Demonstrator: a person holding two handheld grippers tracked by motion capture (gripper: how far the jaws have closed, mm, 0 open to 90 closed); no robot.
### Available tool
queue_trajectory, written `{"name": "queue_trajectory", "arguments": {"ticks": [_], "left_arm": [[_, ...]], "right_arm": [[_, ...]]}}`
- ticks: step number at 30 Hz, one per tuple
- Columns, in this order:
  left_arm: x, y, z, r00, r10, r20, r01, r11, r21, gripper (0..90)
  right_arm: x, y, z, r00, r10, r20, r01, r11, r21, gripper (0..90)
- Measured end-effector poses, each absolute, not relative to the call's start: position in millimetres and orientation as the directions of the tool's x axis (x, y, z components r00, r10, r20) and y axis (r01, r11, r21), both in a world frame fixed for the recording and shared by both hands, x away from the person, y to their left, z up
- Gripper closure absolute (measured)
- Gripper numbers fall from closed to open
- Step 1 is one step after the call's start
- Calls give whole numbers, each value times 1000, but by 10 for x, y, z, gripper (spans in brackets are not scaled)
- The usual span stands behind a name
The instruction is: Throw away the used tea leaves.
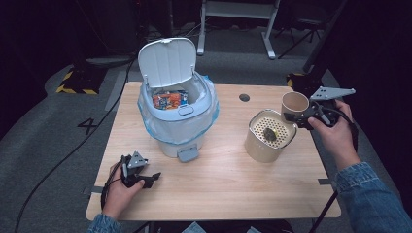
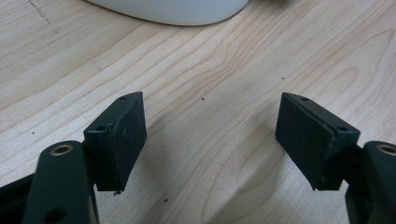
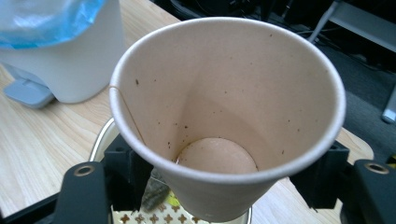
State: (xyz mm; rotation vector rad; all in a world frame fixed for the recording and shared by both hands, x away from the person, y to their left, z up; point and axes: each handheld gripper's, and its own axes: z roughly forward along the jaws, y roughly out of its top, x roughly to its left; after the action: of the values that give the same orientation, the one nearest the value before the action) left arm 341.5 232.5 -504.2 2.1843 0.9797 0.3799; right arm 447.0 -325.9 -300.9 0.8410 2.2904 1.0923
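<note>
A bin is set on the table, left of centre, with packets inside. A strainer pot is placed to its right. A cup is held above the pot's far right edge. The left gripper is rested near the bin.

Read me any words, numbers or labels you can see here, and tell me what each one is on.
"4": painted on the grey floor, left of the table.
Print on the orange and blue packets inside the white bin: too small and blurred to read.
Paper cup: no print that I can see.
</note>
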Motion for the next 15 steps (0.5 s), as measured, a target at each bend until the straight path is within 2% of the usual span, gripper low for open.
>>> {"name": "queue_trajectory", "arguments": {"ticks": [5,9,15], "left_arm": [[3414,2324,-5043,671,741,-17,534,-468,704,250],[3413,2324,-5042,671,741,-15,533,-469,704,251],[3411,2324,-5042,671,741,-15,533,-469,704,253]], "right_arm": [[4509,-3249,-2927,-734,670,-114,303,473,827,308],[4585,-3163,-2846,-796,588,-140,245,525,815,307],[4721,-2960,-2702,-870,480,-116,194,549,813,308]]}}
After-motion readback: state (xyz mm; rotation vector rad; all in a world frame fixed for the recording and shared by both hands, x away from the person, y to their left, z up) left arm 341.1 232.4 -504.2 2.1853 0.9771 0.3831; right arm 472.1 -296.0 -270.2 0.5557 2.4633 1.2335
